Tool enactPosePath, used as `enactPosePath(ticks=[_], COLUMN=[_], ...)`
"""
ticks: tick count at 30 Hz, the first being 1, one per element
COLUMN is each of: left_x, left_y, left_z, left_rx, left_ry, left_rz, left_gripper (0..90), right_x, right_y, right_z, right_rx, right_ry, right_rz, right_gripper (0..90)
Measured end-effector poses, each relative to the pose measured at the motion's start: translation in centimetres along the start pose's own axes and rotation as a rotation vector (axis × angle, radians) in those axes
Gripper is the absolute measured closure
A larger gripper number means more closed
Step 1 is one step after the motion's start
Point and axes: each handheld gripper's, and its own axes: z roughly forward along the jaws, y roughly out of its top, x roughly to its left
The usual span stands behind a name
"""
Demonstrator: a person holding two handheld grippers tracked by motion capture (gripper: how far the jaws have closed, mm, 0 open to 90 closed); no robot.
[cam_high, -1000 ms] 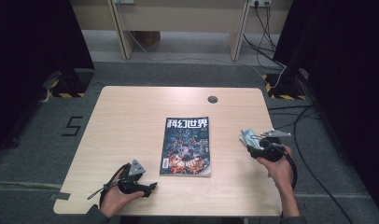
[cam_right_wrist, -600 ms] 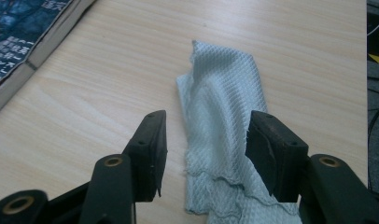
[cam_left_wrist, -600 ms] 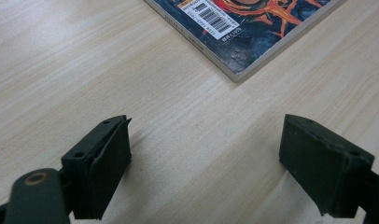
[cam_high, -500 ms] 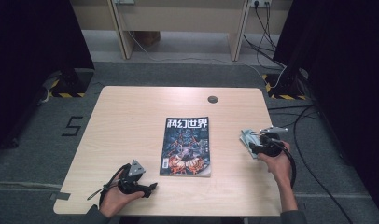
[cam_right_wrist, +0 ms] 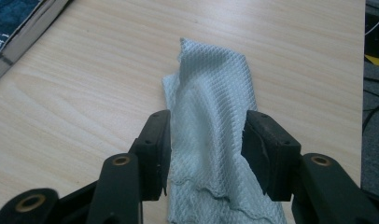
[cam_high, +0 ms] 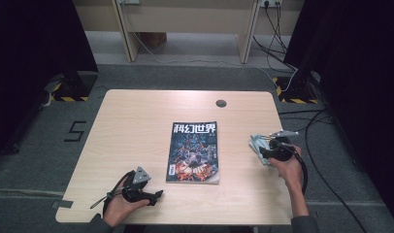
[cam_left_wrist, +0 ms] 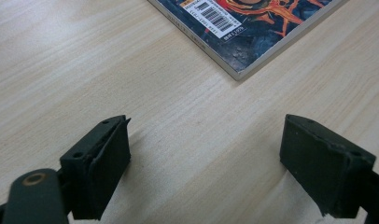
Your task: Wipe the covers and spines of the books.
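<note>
Cloth [cam_right_wrist: 215, 140], pale and bunched, sits between the right gripper [cam_right_wrist: 207, 149] jaws, which have just been closing; both pads touch its sides, though how firmly they pinch I cannot tell. That hand [cam_high: 287, 165] rests low at the table [cam_high: 137, 126] right edge, well right of the magazine [cam_high: 194, 151]. Left gripper [cam_left_wrist: 206, 158] lies spread and bare on the near edge, by the magazine's near corner.

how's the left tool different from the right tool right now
The left tool stands wide open over bare wood with nothing between its jaws, just short of the magazine corner. The right tool has been closing; its narrower jaws flank a bunched pale cloth. Both sit low at the table edge nearest the person.
</note>
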Motion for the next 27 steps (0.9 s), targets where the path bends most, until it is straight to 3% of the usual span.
enactPosePath(ticks=[7,11,13,15,25,27], left_x=[0.0,0.0,0.0,0.0,0.1,0.0], left_y=[0.0,0.0,0.0,0.0,0.0,0.0], left_z=[0.0,0.0,0.0,0.0,0.0,0.0], left_rx=[0.0,0.0,0.001,0.001,-0.002,-0.003], left_ry=[0.001,0.001,0.002,0.001,0.002,0.003], left_rz=[0.001,0.001,0.004,0.004,0.003,0.002], left_gripper=[14.8,14.8,14.7,14.7,14.6,14.6], right_x=[-0.4,-0.4,-0.1,0.2,3.5,3.6], right_y=[-0.2,-0.3,-0.2,0.1,2.7,2.9], right_z=[1.5,2.5,2.7,2.8,4.9,5.1], right_rx=[0.055,0.086,0.088,0.08,0.076,0.073], right_ry=[-0.016,-0.009,-0.019,0.015,0.047,0.047], right_rz=[-0.014,-0.036,-0.063,-0.065,-0.138,-0.137], right_gripper=[58.9,67.5,71.5,74.6,74.2,74.2])
